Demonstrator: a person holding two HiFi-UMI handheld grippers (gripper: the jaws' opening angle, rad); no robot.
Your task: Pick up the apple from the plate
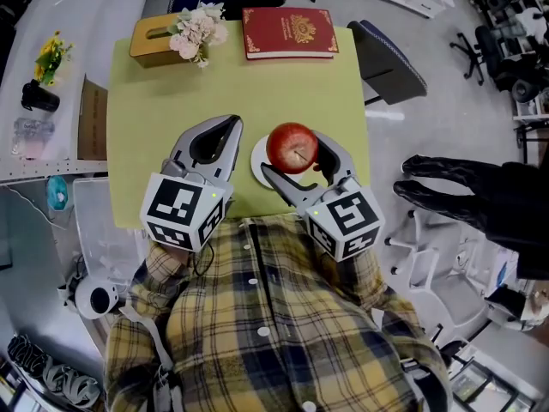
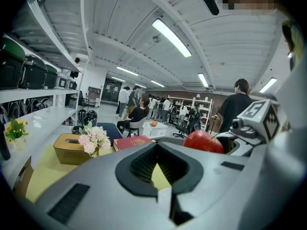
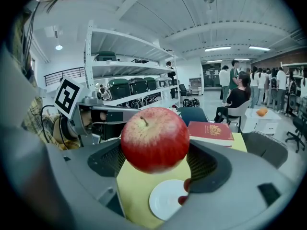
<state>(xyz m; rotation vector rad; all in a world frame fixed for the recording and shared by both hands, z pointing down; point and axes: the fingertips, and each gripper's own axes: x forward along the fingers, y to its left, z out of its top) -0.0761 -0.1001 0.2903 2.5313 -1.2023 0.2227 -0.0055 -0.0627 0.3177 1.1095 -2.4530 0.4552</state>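
A red apple (image 1: 292, 147) hangs just above the small white plate (image 1: 257, 160) on the yellow-green table (image 1: 171, 93), near its front edge. My right gripper (image 1: 293, 154) is shut on the apple, one finger on each side. In the right gripper view the apple (image 3: 154, 139) fills the space between the jaws of the right gripper (image 3: 156, 152), and the bare plate (image 3: 165, 200) lies below it. My left gripper (image 1: 230, 125) hovers just left of the plate, shut on nothing. In the left gripper view the left gripper (image 2: 157, 147) has its jaws together, with the apple (image 2: 204, 142) to its right.
A tan tissue box (image 1: 154, 41) with pale flowers (image 1: 196, 31) and a red book (image 1: 289, 33) lie along the table's far edge. A dark chair (image 1: 390, 58) stands at the right. A black-gloved hand (image 1: 455, 187) reaches in from the right. White benches flank the left.
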